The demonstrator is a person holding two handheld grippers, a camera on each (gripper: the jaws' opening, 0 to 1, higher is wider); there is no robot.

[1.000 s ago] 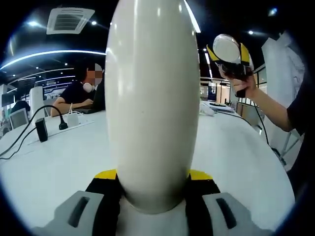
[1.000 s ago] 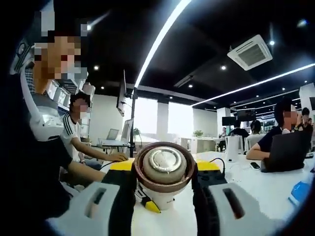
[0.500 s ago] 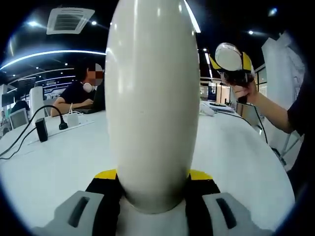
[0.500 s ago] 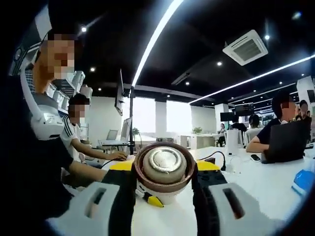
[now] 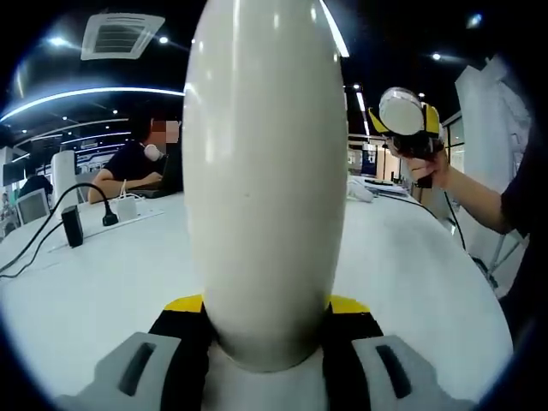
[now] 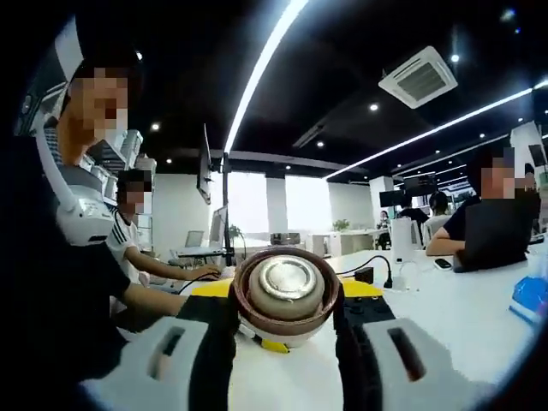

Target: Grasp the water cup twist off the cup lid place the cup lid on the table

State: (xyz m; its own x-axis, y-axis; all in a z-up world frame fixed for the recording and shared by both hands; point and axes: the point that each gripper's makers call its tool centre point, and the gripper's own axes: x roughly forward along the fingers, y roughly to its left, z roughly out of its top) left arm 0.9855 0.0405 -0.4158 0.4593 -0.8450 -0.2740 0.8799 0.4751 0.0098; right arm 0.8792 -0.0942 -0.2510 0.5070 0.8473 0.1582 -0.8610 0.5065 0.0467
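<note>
The white water cup point(image 5: 265, 188) stands tall in the middle of the left gripper view, with my left gripper point(image 5: 265, 321) shut on its lower body above the white table point(image 5: 103, 274). At the upper right of that view a hand holds my right gripper point(image 5: 404, 118) in the air, away from the cup. In the right gripper view the cup lid point(image 6: 287, 291), round with a brown rim and a shiny metal centre, faces the camera. My right gripper point(image 6: 287, 310) is shut on it, above the table point(image 6: 462, 321).
A black adapter with a cable point(image 5: 73, 224) lies at the table's left. A person works at a laptop point(image 5: 141, 163) behind it. A blue object point(image 6: 531, 300) sits at the right edge; seated people point(image 6: 137, 248) and a monitor point(image 6: 210, 171) are around.
The right gripper with the lid has drifted slightly right and further from the cup in the left gripper view. The right gripper view has swung a little. The left gripper and cup stay still.
</note>
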